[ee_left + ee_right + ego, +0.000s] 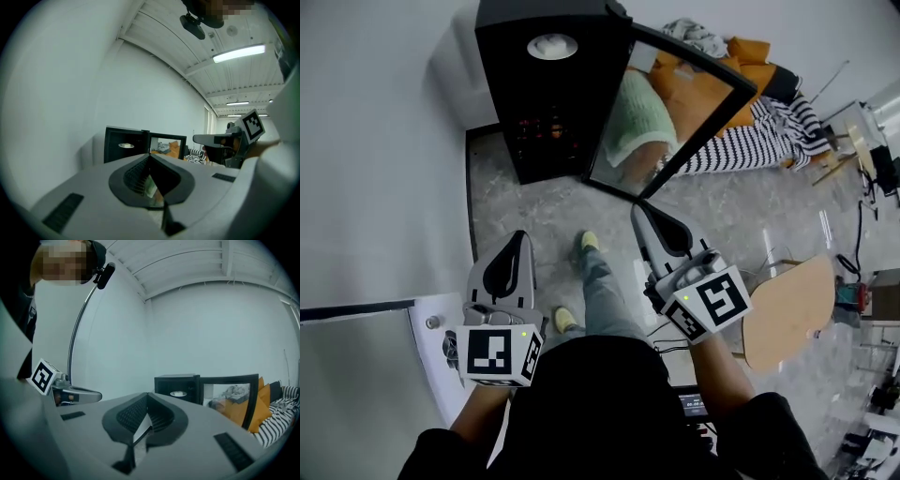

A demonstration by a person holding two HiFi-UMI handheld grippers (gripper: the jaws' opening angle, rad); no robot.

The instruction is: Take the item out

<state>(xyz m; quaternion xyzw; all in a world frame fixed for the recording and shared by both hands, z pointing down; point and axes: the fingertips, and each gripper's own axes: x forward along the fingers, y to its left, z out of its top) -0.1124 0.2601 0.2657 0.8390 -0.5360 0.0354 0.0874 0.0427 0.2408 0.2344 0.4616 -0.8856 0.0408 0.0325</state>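
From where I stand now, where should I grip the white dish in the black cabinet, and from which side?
Probably its near rim, entering through the open front. The white dish lies flat and shallow, high in the black cabinet, so only its edge offers a pinch; the glass door stands open at the right, so keep left.

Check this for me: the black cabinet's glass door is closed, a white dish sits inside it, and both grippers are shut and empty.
One thing is wrong: the glass door of the black cabinet stands open, as the head view shows. The rest holds: a white dish sits inside it, and the left gripper and right gripper are shut and empty.
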